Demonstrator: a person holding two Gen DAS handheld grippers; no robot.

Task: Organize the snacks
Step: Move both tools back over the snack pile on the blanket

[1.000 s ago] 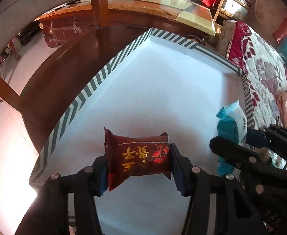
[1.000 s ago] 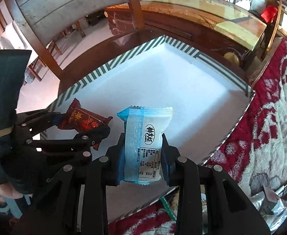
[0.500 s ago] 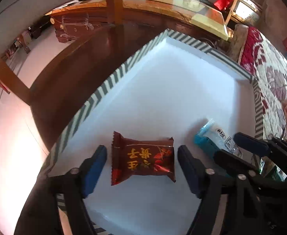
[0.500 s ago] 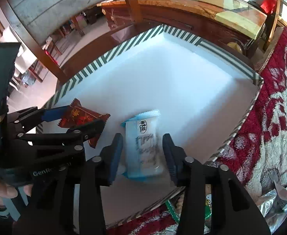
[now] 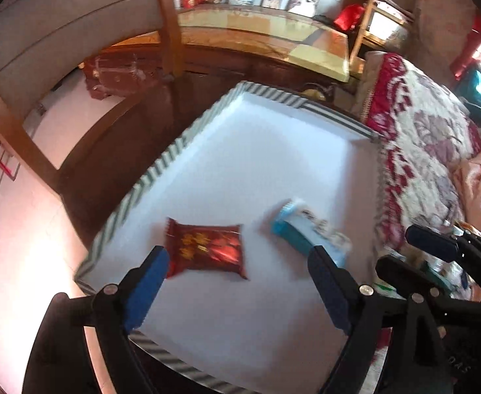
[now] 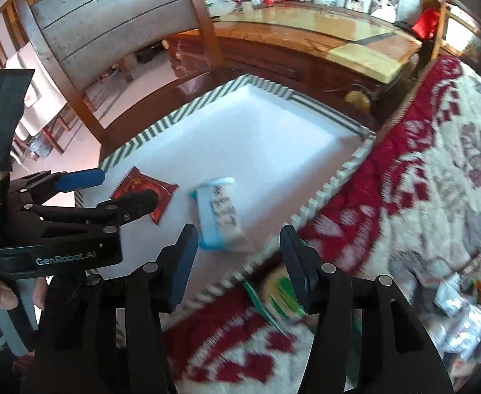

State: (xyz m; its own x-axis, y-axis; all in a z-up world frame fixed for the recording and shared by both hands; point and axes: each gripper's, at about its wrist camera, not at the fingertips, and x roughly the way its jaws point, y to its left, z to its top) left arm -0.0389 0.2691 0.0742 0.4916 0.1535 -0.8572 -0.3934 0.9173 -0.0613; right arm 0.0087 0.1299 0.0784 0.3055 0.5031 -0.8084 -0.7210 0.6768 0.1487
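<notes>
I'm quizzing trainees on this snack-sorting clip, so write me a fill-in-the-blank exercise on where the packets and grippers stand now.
1. The red snack packet lies flat inside the white tray with the ____ rim.
2. The blue-and-white snack packet lies to the ____ of the red one in both views.
3. The left gripper has just been opening, and its jaws now hold ____.
4. The right gripper hangs over the tray's near edge and a red-and-cream ____.

Missing words: striped; right; nothing; blanket
</notes>
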